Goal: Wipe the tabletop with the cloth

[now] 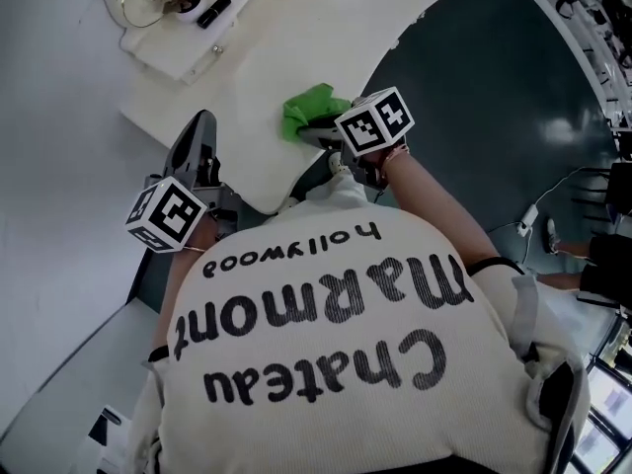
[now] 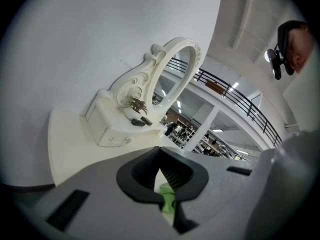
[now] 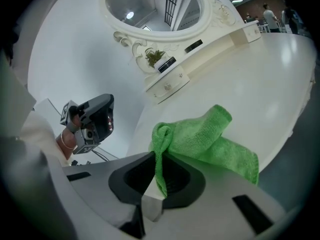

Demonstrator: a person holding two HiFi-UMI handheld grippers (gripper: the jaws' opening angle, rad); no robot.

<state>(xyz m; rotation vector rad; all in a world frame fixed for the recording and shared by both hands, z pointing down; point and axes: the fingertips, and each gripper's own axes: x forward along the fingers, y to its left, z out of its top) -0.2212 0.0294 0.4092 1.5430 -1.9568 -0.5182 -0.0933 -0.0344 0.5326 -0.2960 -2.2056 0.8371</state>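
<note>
A green cloth [image 1: 311, 110] lies bunched on the white tabletop [image 1: 296, 38] near its curved front edge. My right gripper [image 1: 318, 132] is shut on it. In the right gripper view a fold of the cloth [image 3: 200, 139] is pinched between the dark pads, and the rest trails over the tabletop [image 3: 260, 74]. My left gripper [image 1: 200, 128] is held off the table's left side, pointing up and away, shut with nothing in it. In the left gripper view its jaws [image 2: 159, 154] meet, and a sliver of the cloth [image 2: 166, 198] shows behind them.
An ornate white mirror [image 2: 165, 79] on a drawer shelf [image 1: 178, 28] stands at the table's back, with a small plant [image 3: 154, 56] and dark items on the shelf. Dark floor [image 1: 494, 87] lies right of the table edge. The left gripper [image 3: 92, 119] shows at the right gripper view's left.
</note>
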